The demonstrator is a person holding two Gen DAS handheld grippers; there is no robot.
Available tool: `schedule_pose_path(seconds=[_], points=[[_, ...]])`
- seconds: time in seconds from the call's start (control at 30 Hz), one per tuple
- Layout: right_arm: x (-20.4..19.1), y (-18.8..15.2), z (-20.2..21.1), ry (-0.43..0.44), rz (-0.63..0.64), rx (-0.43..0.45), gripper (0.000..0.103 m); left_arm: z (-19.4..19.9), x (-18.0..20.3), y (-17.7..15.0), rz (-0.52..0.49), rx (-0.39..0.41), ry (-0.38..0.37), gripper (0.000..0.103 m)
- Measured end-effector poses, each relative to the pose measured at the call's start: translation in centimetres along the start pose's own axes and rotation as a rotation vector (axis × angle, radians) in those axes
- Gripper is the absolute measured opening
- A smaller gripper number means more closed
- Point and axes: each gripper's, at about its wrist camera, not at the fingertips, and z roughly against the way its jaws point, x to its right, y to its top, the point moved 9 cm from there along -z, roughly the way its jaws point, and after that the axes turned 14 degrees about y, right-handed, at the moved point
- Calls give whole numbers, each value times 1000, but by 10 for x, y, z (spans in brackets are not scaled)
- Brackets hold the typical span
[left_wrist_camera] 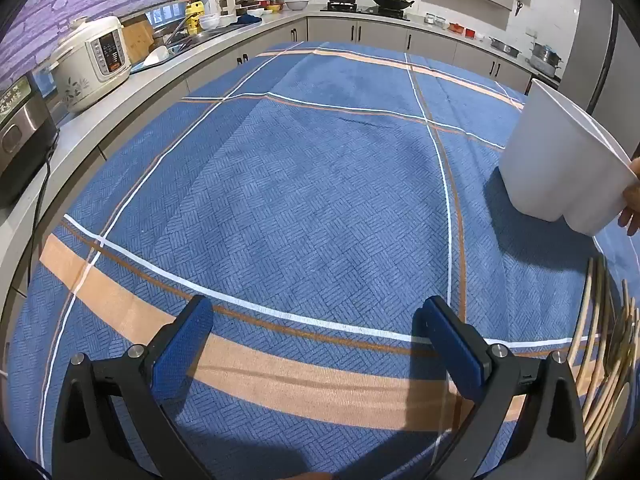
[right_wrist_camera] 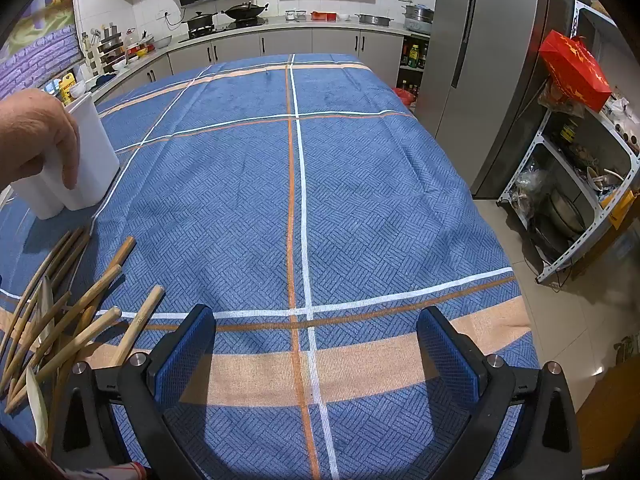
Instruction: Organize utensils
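A white utensil holder (left_wrist_camera: 560, 160) (right_wrist_camera: 86, 160) stands on the blue checked tablecloth, and a person's bare hand (right_wrist_camera: 36, 140) (left_wrist_camera: 634, 200) grips its rim. A pile of wooden utensils and chopsticks (right_wrist_camera: 72, 308) (left_wrist_camera: 608, 352) lies on the cloth in front of the holder, with something white (right_wrist_camera: 37, 408) among them. My left gripper (left_wrist_camera: 316, 344) hangs open over bare cloth, left of the pile. My right gripper (right_wrist_camera: 316, 348) is open too, just right of the pile, with nothing between its fingers.
The tablecloth (right_wrist_camera: 320, 180) covers a large table. A kitchen counter (left_wrist_camera: 120, 92) with a rice cooker (left_wrist_camera: 92, 64) runs along the left. A steel fridge (right_wrist_camera: 480, 72) and a metal shelf rack (right_wrist_camera: 580, 184) stand to the right, beyond the table's edge.
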Motion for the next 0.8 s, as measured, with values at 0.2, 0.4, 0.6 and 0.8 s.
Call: schedule_pose_path(seconds=[0.2,0.4,0.6,0.8], points=[[0,0,0,0,0,0,103,0,0,0,2,-1,-3,103],[0,0,0,-1,0,0,103,-1,-1,0,7,-1,-1,103],[0,0,0,-1,0,0,103,-5,1,1,6,-1,0,103],[0,0,0,-1,0,0,103,-4,1,1,5,-1,1,103]])
